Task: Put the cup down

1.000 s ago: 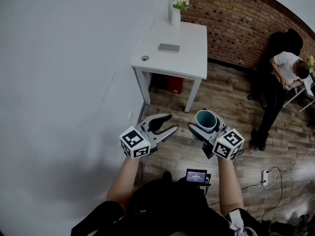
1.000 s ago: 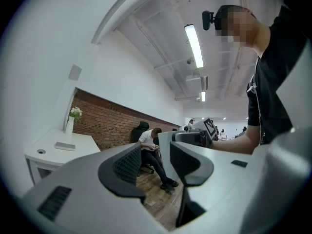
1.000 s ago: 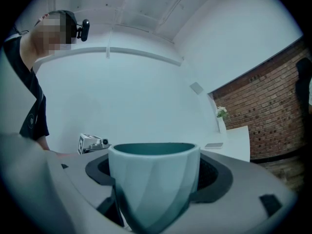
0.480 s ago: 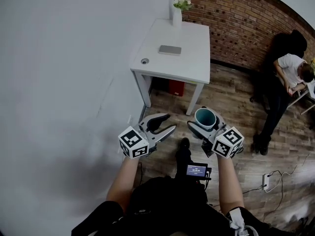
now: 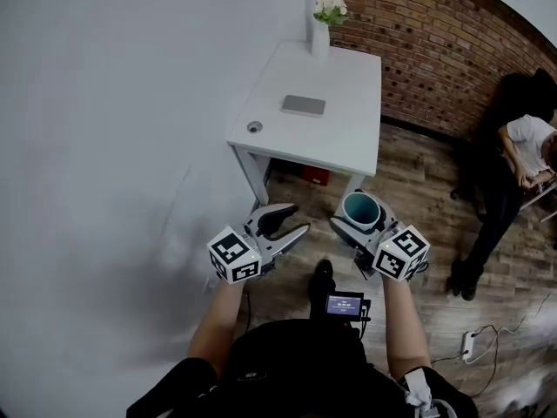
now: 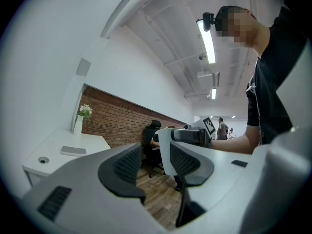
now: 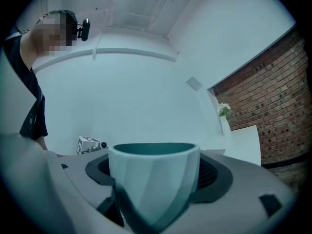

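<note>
- Holding the cup [image 5: 363,209] upright, mouth up, in the right gripper [image 5: 359,223], jaws spread wide and pressed on its sides, above the floor [image 5: 426,174].
- Carrying nothing in the left gripper [image 5: 298,219], jaws parted.
- Facing the white table [image 5: 348,142] ahead, well apart; probably calls for moving the cup forward past the near edge.

Black short-sleeved shirt [image 5: 291,364], with a small black device [image 5: 345,304] showing a lit screen at the chest. Left gripper [image 5: 299,218] and right gripper [image 5: 359,212] in pale grey shells with black ribbed pads [image 6: 127,164]. On each a white cube [image 5: 233,255] with black square markers.
</note>
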A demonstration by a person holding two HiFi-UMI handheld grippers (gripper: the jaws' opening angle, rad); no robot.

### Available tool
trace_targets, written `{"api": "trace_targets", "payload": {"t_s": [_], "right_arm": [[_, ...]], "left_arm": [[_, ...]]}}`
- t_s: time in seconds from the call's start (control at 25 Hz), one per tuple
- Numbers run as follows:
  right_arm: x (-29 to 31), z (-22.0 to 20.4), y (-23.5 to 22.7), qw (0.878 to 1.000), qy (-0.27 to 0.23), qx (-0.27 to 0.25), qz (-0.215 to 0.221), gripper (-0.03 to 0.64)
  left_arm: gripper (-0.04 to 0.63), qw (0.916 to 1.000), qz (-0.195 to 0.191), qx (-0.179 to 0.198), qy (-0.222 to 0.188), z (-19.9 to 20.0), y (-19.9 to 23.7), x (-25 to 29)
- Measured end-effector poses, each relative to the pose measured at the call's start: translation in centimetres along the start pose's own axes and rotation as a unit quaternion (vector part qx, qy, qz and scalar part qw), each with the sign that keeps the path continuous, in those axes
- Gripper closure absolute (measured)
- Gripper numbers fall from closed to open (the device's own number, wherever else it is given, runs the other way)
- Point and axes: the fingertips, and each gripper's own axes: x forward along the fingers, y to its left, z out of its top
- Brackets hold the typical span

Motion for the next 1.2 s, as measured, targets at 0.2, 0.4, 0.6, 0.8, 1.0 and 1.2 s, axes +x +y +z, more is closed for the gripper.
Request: {"api": "trace_targets", "payload": {"t_s": [0.2,0.4,0.6,0.8,1.0,1.2], "right_arm": [[2.5,1.9,-6.0,1.000,0.006,-0.007,0.005,0.206],[4.4,3.9,-11.2,0.999,0.005,-0.040,0.005,0.206],[6.3,4.8,-15.7,0.999,0.009,-0.033,0.011,0.206],[7.5,6.4,-19.4,0.999,-0.006,-0.038,0.005,0.206],[8.3,7.4,-20.8,0.999,-0.007,-0.046,0.014,0.206],[8.9,7.3,-21.7,0.999,-0.006,-0.041,0.013,0.206]], "left_arm": [[0.405,0.9998,0.019,-0.006,-0.007,1.2,5.7,4.0],[0.405,0.9997,0.025,-0.004,-0.007,2.4,9.7,8.5],[0.405,0.9992,0.039,-0.006,-0.009,3.0,13.5,11.5],[0.407,0.9984,0.056,-0.001,-0.008,3.9,16.1,13.6],[0.407,0.9979,0.064,0.000,-0.006,4.6,17.2,15.0],[0.407,0.9979,0.065,-0.001,-0.002,4.6,18.0,15.4]]}}
